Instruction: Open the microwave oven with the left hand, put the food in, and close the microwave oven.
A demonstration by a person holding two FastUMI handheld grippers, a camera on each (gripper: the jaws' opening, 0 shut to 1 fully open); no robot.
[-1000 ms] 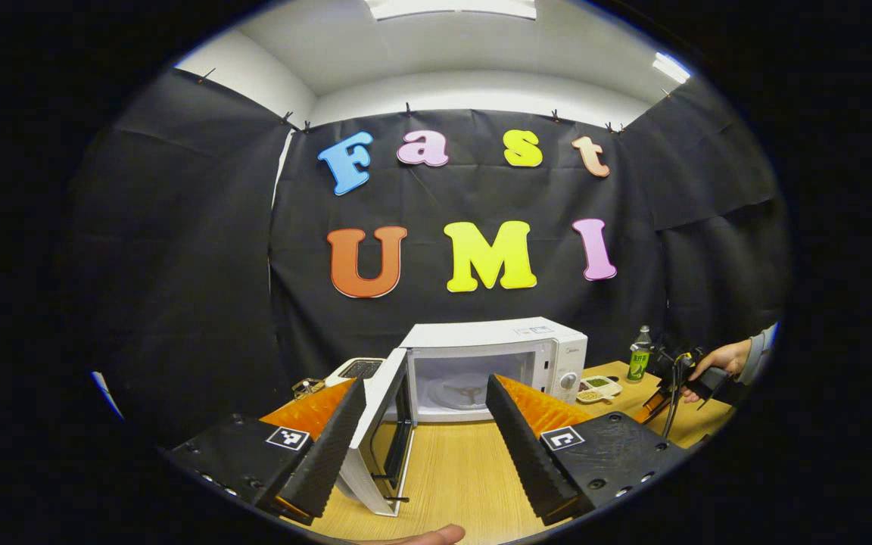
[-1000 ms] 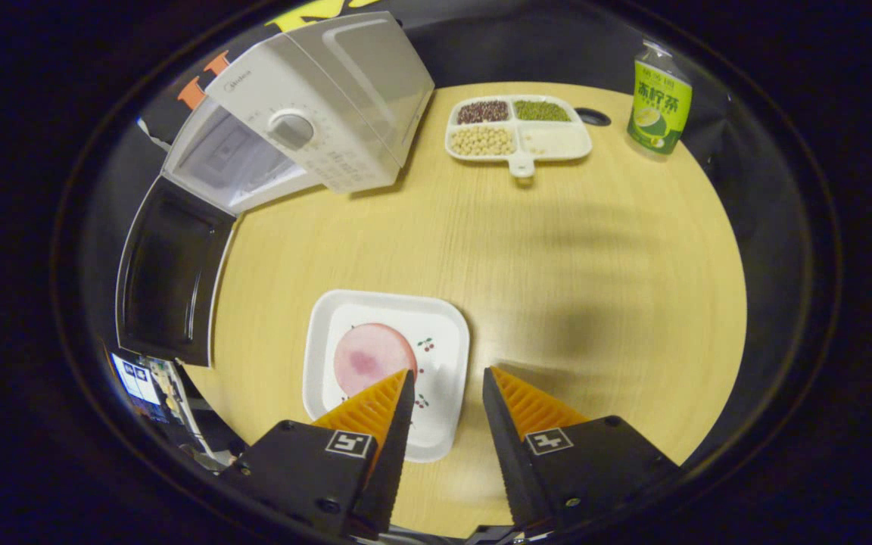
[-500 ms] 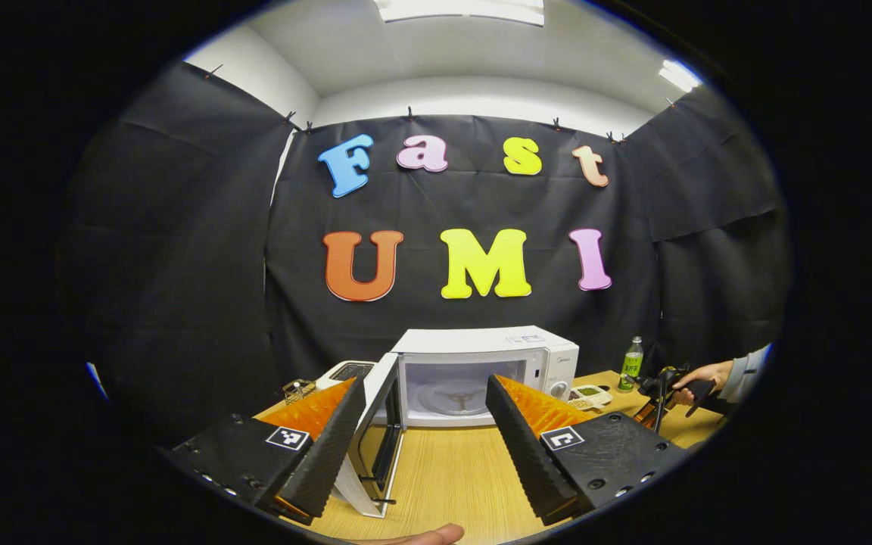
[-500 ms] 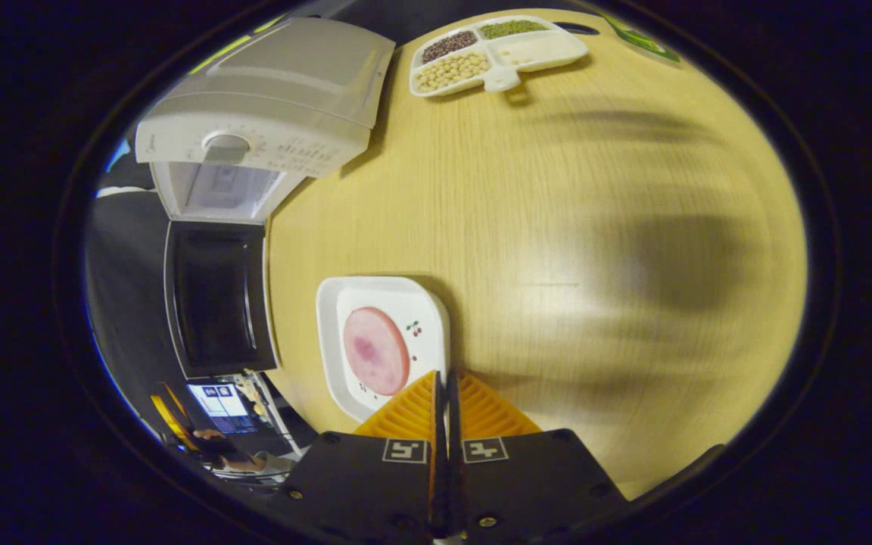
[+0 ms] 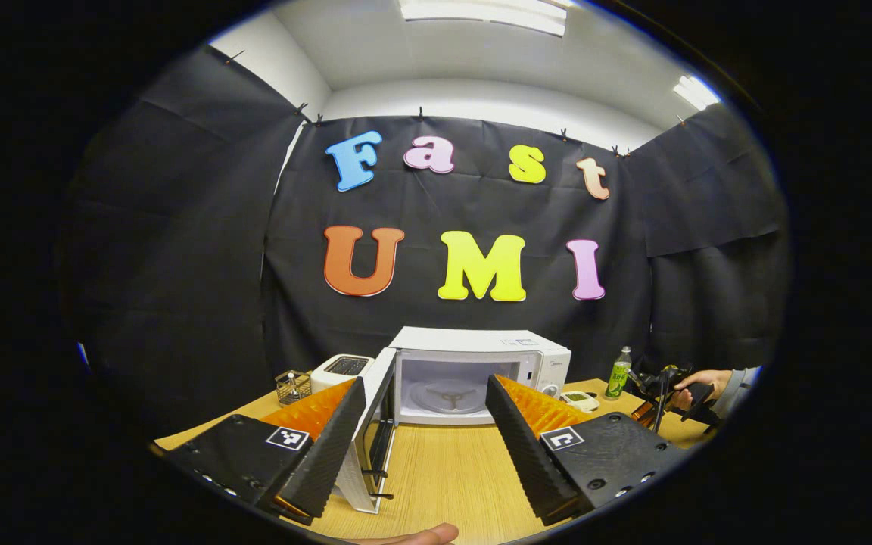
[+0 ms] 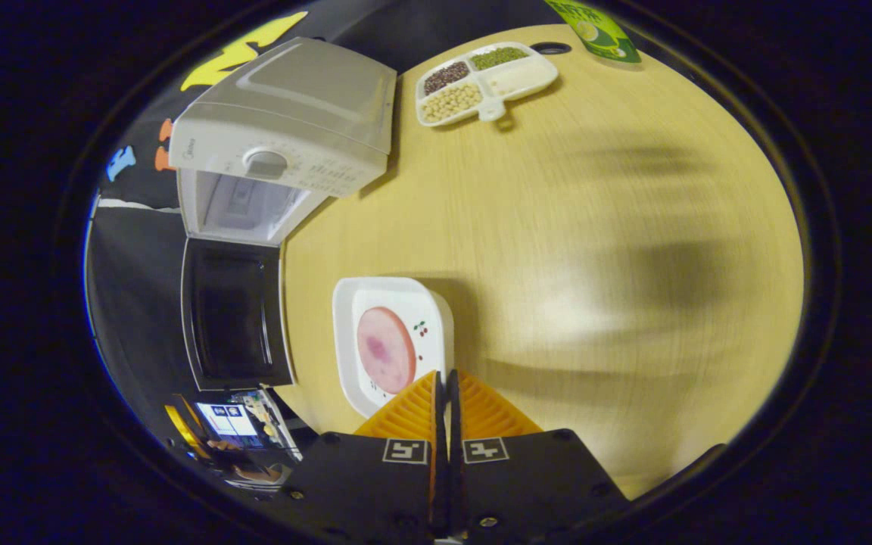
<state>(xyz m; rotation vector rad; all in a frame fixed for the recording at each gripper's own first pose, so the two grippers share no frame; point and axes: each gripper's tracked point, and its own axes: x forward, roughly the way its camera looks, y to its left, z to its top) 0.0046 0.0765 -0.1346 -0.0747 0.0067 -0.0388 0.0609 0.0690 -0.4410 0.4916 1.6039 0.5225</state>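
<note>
White microwave (image 5: 481, 371): on the wooden table (image 6: 595, 227), door (image 6: 235, 322) swung wide, cavity bare.
Plate (image 6: 394, 341): white, square, holding a pink round of food (image 6: 385, 350), in front of the microwave.
Right gripper (image 6: 443, 375): fingers pressed together at the plate's near edge, seemingly pinching its rim.
Left gripper (image 5: 425, 386): fingers spread, holding nothing, facing the microwave.

Each gripper, the left gripper (image 5: 425, 412) and the right gripper (image 6: 445, 401), has ridged wedge fingers on black screw-studded bodies bearing square black-and-white markers. Far right, a grey sleeve (image 5: 739, 380).
</note>
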